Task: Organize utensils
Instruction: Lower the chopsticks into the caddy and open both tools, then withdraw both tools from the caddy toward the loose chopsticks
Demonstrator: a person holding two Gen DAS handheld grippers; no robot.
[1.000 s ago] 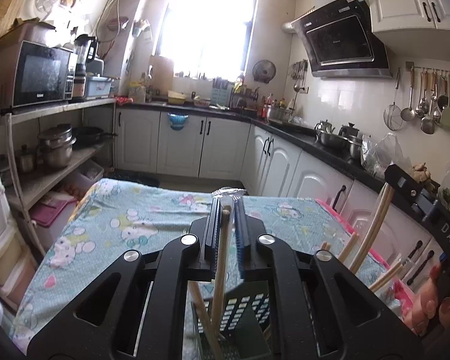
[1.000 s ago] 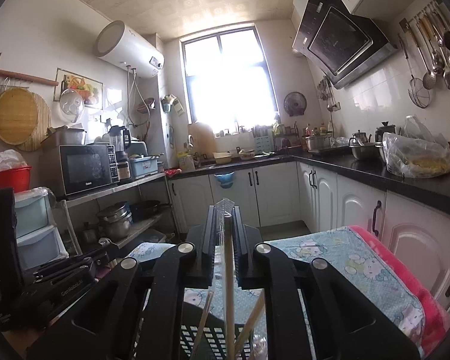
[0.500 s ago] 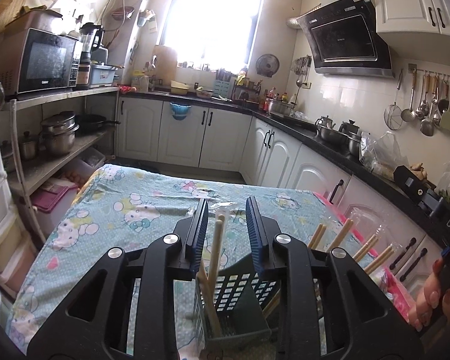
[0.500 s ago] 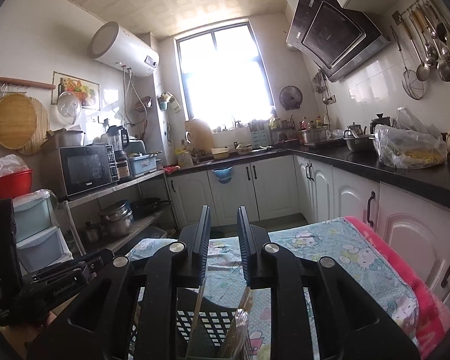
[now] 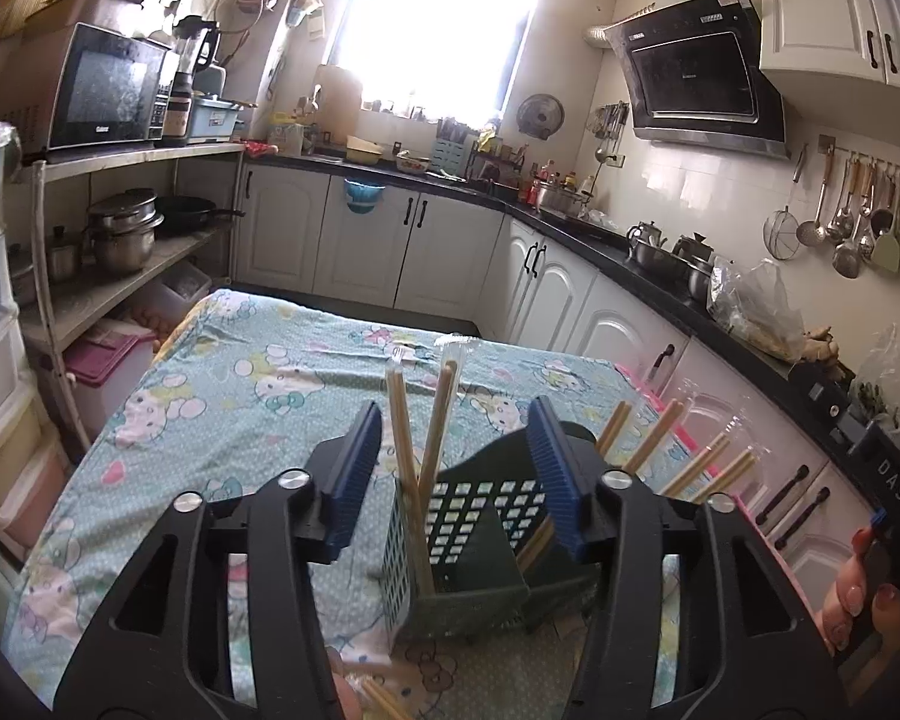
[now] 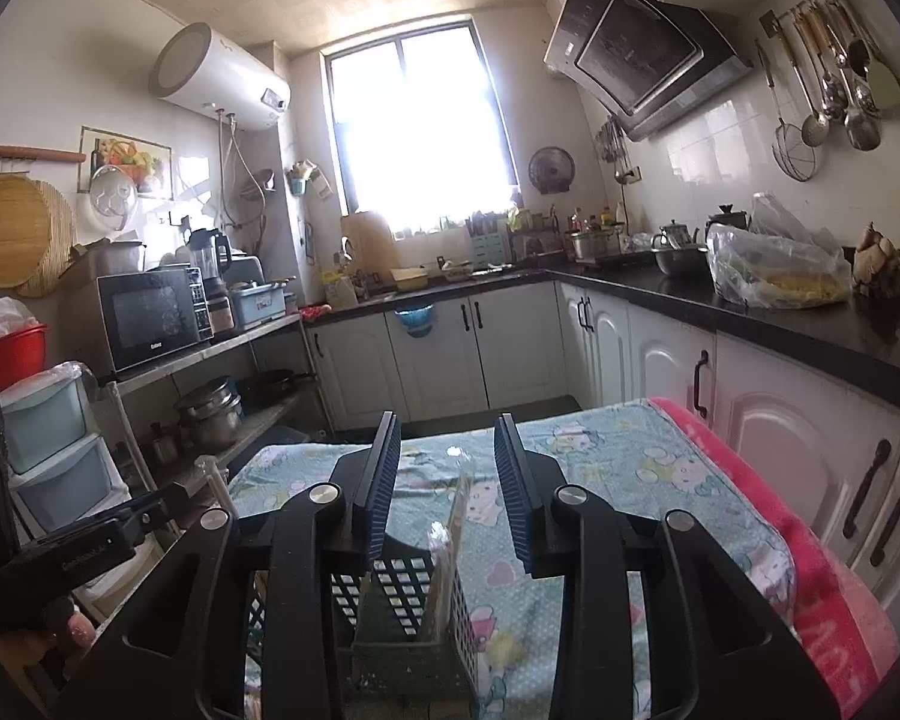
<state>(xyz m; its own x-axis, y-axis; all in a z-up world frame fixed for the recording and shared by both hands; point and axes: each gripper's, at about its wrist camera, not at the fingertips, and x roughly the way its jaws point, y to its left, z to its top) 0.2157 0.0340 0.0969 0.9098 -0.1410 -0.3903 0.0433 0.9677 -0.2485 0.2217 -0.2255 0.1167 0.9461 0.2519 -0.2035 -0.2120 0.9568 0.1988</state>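
Wrapped chopsticks (image 5: 429,438) upright in the green basket (image 5: 480,546) — light, stiff, slick-sleeved, best pinched mid-shaft; left gripper (image 5: 453,474) and right gripper (image 6: 447,492) both opening, nothing pinched.

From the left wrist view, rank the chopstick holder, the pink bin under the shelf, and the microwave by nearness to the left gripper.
1. Chopstick holder, just ahead of the opening left gripper.
2. Pink bin, lower left, beside the table.
3. Microwave, upper left, on the shelf.
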